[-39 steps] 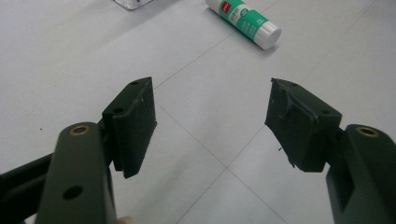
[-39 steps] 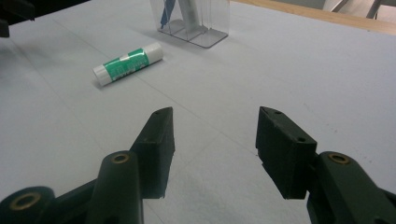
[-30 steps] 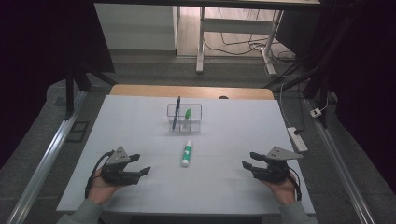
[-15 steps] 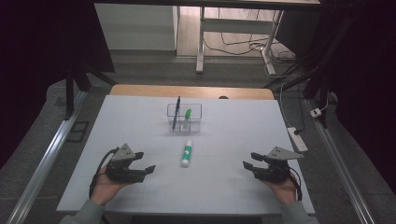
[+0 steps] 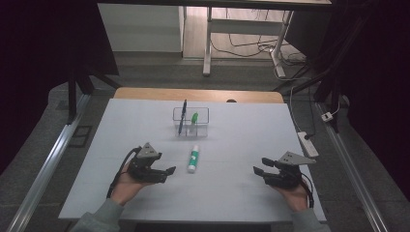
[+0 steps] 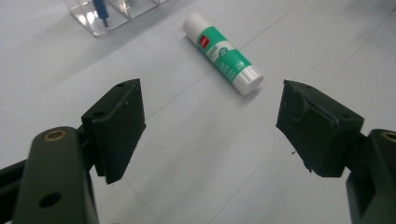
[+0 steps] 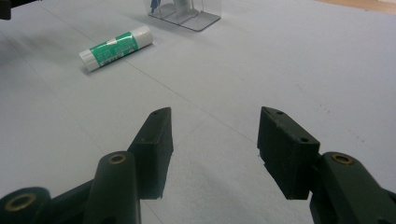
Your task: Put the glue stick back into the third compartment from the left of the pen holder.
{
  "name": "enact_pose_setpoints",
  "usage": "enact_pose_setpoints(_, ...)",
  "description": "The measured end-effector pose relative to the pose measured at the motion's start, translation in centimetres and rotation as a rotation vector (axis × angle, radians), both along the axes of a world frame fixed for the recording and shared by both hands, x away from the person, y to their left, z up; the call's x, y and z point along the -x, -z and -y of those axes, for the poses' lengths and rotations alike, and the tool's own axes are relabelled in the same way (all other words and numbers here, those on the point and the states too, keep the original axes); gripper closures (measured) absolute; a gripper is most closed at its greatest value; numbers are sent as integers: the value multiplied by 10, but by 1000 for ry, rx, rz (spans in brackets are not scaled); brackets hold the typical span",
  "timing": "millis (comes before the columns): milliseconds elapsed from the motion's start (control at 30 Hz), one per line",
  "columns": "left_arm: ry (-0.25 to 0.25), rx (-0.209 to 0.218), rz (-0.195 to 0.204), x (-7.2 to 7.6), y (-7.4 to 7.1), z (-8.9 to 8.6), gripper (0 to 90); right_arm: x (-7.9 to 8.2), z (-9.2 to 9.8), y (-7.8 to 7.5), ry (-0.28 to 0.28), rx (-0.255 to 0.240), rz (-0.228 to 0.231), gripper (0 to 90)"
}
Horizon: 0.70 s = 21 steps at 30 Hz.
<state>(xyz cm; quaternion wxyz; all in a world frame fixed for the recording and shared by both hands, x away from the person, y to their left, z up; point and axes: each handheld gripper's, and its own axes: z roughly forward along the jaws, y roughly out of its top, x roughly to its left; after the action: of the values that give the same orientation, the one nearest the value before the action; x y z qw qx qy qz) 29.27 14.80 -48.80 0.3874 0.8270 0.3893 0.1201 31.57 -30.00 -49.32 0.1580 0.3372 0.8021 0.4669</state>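
Left gripper (image 5: pixel 167 171) nearer glue stick (image 5: pixel 193 159), jaws opening, empty; high view: organizer (image 5: pixel 191 122).

A green-and-white glue stick (image 5: pixel 193 160) lies flat mid-table (cap end farther off), just near of the clear organiser (image 5: pixel 191 123).

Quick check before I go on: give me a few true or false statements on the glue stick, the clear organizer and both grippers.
1. The glue stick lies flat on the table. True.
2. The left gripper is shut on the glue stick. False: its jaws have just been opening, with nothing between them.
3. A blue pen stands in the clear organizer. True.
4. The right gripper holds the pen. False: it is open and empty.
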Motion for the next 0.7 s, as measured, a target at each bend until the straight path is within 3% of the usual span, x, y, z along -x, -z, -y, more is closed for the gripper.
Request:
enact_pose_setpoints(333, 18, -7, -50, -18, 0, 29, 231, 0, 1, 1, 7, -3, -3, 448)
enact_pose_setpoints(700, 43, -17, -73, -28, 4, 48, 240, -1, 0, 3, 16, 11, -2, 447)
